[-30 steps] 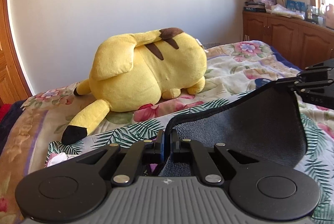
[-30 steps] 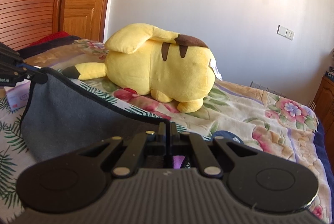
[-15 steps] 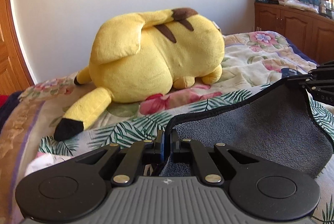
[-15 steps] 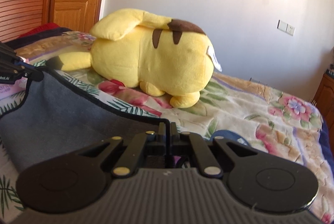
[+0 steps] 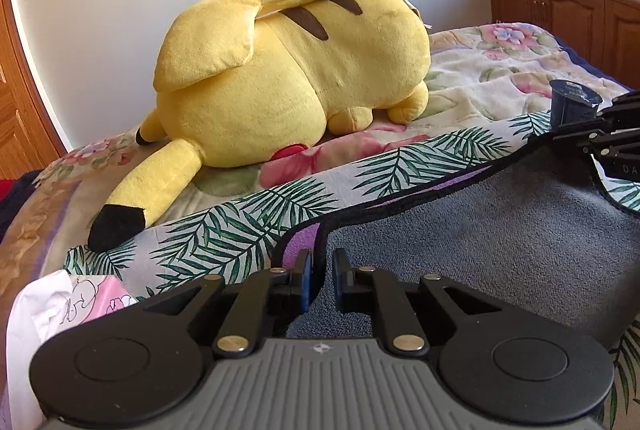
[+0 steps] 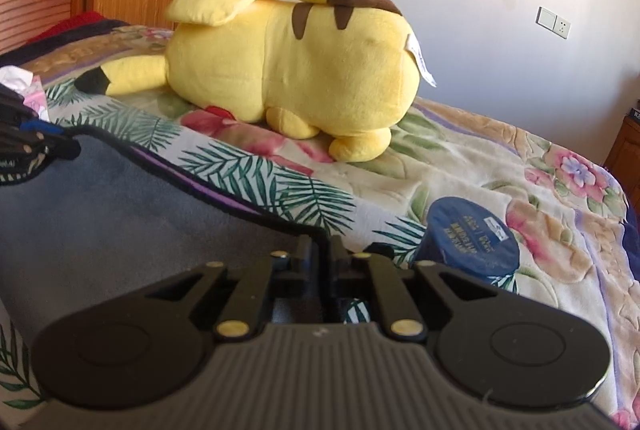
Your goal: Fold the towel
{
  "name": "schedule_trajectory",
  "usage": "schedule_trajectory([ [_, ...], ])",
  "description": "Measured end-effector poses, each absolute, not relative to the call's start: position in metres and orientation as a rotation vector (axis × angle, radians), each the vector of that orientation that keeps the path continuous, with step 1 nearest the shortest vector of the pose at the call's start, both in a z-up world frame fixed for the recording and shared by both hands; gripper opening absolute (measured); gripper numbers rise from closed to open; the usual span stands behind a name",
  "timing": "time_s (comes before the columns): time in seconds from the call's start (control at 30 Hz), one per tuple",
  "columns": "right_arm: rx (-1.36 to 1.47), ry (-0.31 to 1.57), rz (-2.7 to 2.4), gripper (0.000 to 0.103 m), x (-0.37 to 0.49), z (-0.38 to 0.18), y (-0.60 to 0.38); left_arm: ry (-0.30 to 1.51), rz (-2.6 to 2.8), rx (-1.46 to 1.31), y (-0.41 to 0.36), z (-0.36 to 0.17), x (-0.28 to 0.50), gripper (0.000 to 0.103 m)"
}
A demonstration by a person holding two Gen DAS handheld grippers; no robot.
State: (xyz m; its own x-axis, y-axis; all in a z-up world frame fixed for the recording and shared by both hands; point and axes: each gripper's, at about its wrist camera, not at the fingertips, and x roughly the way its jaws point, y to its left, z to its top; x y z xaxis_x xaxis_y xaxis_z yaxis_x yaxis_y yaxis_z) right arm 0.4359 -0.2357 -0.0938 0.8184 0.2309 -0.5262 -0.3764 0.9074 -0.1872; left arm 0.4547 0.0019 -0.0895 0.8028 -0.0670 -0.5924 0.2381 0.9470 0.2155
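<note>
A grey towel (image 5: pixel 480 230) with a black hem and a purple underside lies over a palm-leaf cloth on the bed. It also shows in the right wrist view (image 6: pixel 120 222). My left gripper (image 5: pixel 320 270) holds the towel's near-left corner, its jaws slightly parted around the hem. My right gripper (image 6: pixel 320 254) is shut on the opposite corner. Each gripper shows in the other's view, the right one (image 5: pixel 592 137) at the far right and the left one (image 6: pixel 36 145) at the far left. The towel's far edge hangs low between them.
A large yellow plush toy (image 5: pixel 288 69) lies on the bed behind the towel. A dark blue round tub (image 6: pixel 472 242) stands beside my right gripper. A white and pink packet (image 5: pixel 80 306) lies at the left. Wooden cabinets (image 5: pixel 560 9) stand at the back right.
Both grippers have moved forward toward the plush toy and lower, carrying the towel's edge down to the bed. The left jaws have parted slightly.
</note>
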Motion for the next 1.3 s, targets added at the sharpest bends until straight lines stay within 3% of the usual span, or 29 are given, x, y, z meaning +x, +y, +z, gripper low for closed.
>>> schedule_trajectory([
  [0.03, -0.288, 0.519, 0.33, 0.013, 0.435, -0.093, -0.236, 0.617, -0.162, 0.289, 0.002, -0.089, 0.454, 0.0],
  [0.2, -0.281, 0.518, 0.324, 0.014, 0.431, -0.088, -0.237, 0.595, -0.164, 0.281, 0.002, -0.081, 0.446, 0.033],
  [0.27, -0.272, 0.522, 0.324, 0.02, 0.428, -0.084, -0.238, 0.594, -0.166, 0.268, 0.003, -0.076, 0.441, 0.038],
  [0.33, -0.255, 0.525, 0.33, 0.049, 0.422, -0.078, -0.239, 0.594, -0.169, 0.26, 0.002, -0.07, 0.434, 0.039],
  [0.5, -0.206, 0.521, 0.338, 0.051, 0.398, -0.057, -0.241, 0.597, -0.171, 0.246, -0.001, -0.052, 0.413, 0.043],
  [0.67, -0.163, 0.511, 0.309, 0.067, 0.373, -0.038, -0.243, 0.585, -0.183, 0.235, -0.005, -0.03, 0.39, 0.047],
  [0.73, -0.151, 0.514, 0.293, 0.081, 0.365, -0.031, -0.244, 0.581, -0.189, 0.232, -0.007, -0.022, 0.382, 0.048],
  [0.8, -0.144, 0.51, 0.277, 0.087, 0.357, -0.025, -0.246, 0.578, -0.195, 0.228, -0.009, -0.014, 0.373, 0.048],
  [1.03, -0.109, 0.548, 0.255, 0.091, 0.342, -0.01, -0.254, 0.571, -0.199, 0.227, -0.012, 0.005, 0.347, 0.05],
  [1.13, -0.121, 0.545, 0.233, 0.103, 0.335, -0.005, -0.255, 0.575, -0.196, 0.216, -0.008, 0.009, 0.338, 0.05],
  [1.3, -0.134, 0.536, 0.206, 0.103, 0.325, 0.005, -0.258, 0.579, -0.191, 0.21, -0.006, 0.014, 0.327, 0.05],
])
